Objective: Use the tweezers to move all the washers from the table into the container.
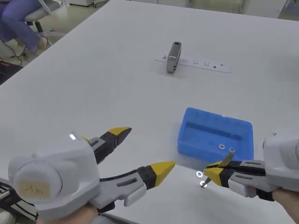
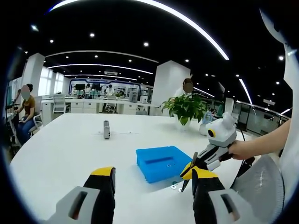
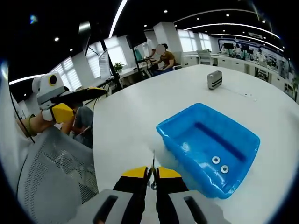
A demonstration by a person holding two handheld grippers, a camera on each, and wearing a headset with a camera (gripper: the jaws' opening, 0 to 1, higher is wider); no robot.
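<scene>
Head view, nearest first: the left gripper (image 1: 145, 149) sits at the bottom left above the white table (image 1: 93, 84). Its yellow-tipped jaws are spread wide apart and hold nothing. At the bottom right, the right gripper (image 1: 216, 171) has its jaws pressed together on a pair of metal tweezers (image 1: 227, 160), which slant down toward the tabletop.

Two loose washers (image 1: 199, 174) lie on the table by the tweezers' lower end. One is so close to the tip that I cannot tell whether it is pinched or simply lying there.

Just beyond them stands the blue container (image 1: 185, 140), a shallow rectangular tray. Two delivered washers (image 1: 221, 147) rest on its floor, close to the wall nearest the person. The right gripper view shows the same pair side by side in the tray, with the thin tweezers rising between that gripper's closed jaws.

Judging from this, the job looks about half done: two washers are in, and at least two are left on the table beside the tray.

Farther back, near the middle of the table, a white power strip (image 1: 194, 62) lies flat with a small grey device (image 1: 174, 57) on its left end. At the far left corner, past the table edge, a seated person (image 1: 16, 21) is partly in view.
</scene>
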